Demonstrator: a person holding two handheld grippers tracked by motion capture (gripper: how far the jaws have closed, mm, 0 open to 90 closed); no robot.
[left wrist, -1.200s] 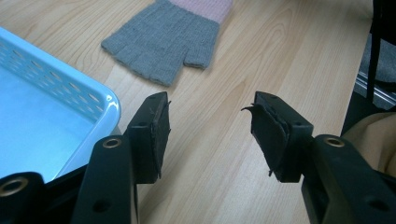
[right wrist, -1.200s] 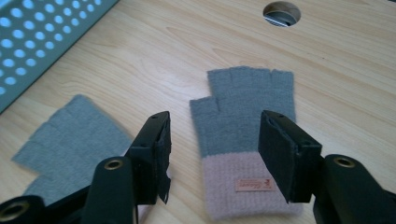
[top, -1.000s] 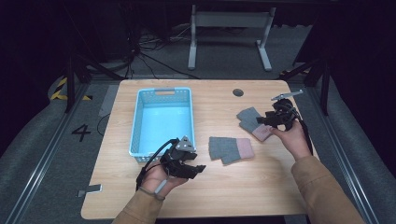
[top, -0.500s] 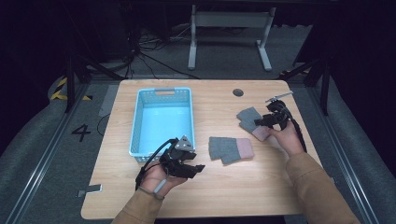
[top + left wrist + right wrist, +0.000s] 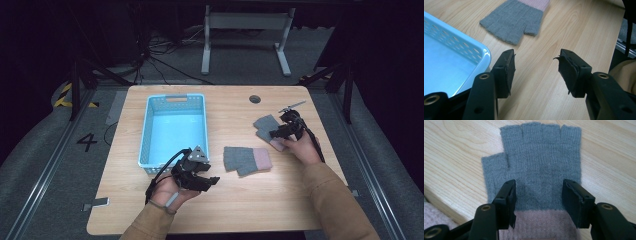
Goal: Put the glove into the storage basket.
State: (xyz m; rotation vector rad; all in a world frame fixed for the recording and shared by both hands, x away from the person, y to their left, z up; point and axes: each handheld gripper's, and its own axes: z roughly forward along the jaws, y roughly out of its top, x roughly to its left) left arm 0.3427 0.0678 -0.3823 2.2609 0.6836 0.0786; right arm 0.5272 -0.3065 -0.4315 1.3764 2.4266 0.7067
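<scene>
Two fingerless gloves lie flat on the table [image 5: 235, 200], grey with pink cuffs, and the work in hand looks like gathering them into the blue basket [image 5: 172, 100]. The right gripper [image 5: 537, 195] hangs just above the far glove [image 5: 541, 157], jaws apart with nothing pinched — the knit sits directly under the gap, near where grey meets pink, fingers pointing away from the jaws. I judge this the approach step, the grasp not yet made.

The left gripper [image 5: 536, 67] rests low over bare wood, jaws about half apart and empty; the near glove [image 5: 514, 21] lies ahead of it, apart from the pads, and the basket's corner sits just beside its left jaw.

Next, the right jaws likely need to drop until both pads [image 5: 509, 195] reach the fabric, then close to bunch a fold — flat knit gives little to grip.
</scene>
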